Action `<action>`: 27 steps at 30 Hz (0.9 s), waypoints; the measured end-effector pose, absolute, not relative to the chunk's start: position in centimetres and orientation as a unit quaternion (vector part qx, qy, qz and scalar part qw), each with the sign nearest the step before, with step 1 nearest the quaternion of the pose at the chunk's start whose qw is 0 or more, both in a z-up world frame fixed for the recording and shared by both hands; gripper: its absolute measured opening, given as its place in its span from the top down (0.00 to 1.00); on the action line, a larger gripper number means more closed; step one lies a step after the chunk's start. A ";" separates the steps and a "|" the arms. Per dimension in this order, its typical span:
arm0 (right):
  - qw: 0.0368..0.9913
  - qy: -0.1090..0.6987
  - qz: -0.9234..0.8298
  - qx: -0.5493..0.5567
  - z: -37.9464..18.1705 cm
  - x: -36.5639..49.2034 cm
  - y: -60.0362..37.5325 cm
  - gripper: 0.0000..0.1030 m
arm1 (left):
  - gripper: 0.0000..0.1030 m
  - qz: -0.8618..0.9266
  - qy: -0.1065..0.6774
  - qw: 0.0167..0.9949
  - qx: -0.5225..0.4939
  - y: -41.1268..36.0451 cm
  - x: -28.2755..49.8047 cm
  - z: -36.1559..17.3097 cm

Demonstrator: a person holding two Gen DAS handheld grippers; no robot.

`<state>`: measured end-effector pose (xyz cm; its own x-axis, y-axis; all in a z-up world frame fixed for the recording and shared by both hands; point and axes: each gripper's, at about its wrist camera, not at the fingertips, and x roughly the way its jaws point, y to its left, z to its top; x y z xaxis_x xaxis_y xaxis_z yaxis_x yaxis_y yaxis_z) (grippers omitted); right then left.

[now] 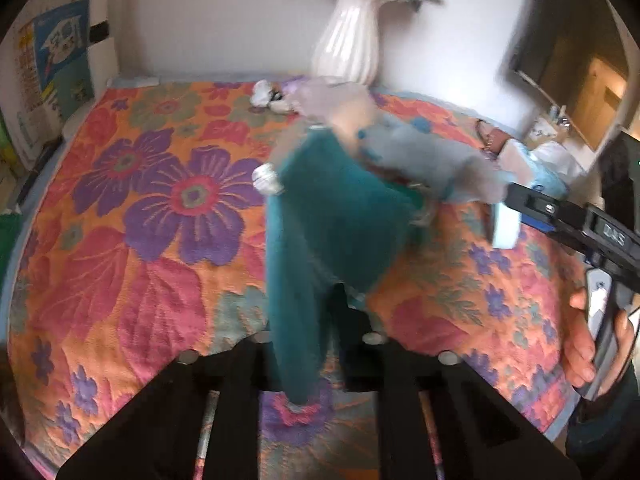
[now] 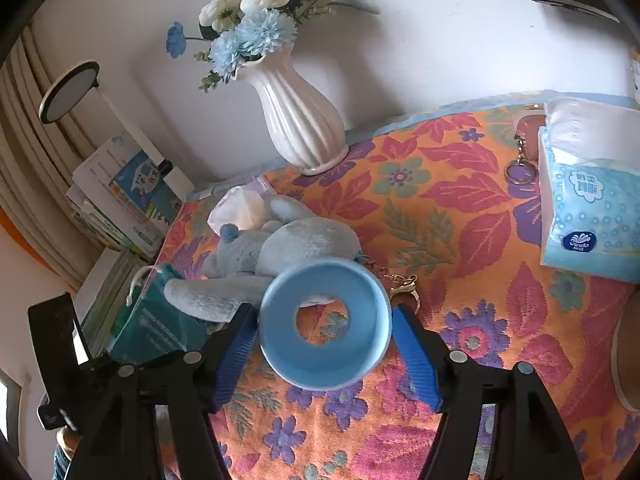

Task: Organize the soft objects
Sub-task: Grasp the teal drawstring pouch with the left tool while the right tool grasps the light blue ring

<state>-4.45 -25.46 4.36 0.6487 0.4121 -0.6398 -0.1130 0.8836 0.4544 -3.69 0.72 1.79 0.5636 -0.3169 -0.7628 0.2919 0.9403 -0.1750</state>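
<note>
A teal drawstring pouch (image 1: 336, 208) hangs blurred in front of my left gripper (image 1: 308, 332), which is shut on its lower end. In the right wrist view the pouch (image 2: 160, 320) sits at the table's left edge. A grey-blue plush toy (image 1: 420, 152) lies against the pouch's upper part, and one limb of the toy (image 2: 288, 244) rests across it. A light blue ring (image 2: 280, 340) sits between the blue pads (image 2: 412, 352) of my right gripper (image 2: 324, 316). Both pads touch its sides, and it is held just above the cloth. From the left, the ring (image 1: 506, 224) hangs at the right gripper's (image 1: 524, 204) tip.
A floral tablecloth (image 2: 460, 240) covers the table. A white ribbed vase (image 2: 300, 120) with flowers stands at the back wall. A tissue pack (image 2: 588, 208) and a keyring (image 2: 520, 172) lie at the right, a metal clasp (image 2: 404, 284) beside the ring. Books (image 2: 124, 200) are stacked at the left.
</note>
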 end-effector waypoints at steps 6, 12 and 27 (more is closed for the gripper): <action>0.880 0.406 0.144 0.201 3.8 -4.1 -25.6 0.24 | 0.94 -0.167 0.378 0.905 -0.098 3.6 -5.1 3.0; 0.878 0.422 0.145 0.174 3.5 -3.6 -24.4 0.36 | 0.76 -0.144 0.426 0.890 -0.075 3.5 -6.6 2.1; 0.886 0.391 0.160 0.189 4.2 -4.4 -25.2 0.35 | 0.02 -0.139 0.406 0.900 0.070 3.6 -6.2 4.2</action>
<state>-4.38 -25.23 4.16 0.6423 0.4320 -0.6331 -0.1363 0.8772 0.4603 -6.16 3.58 4.24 0.6310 -0.1936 -0.7512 0.3072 0.9516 0.0127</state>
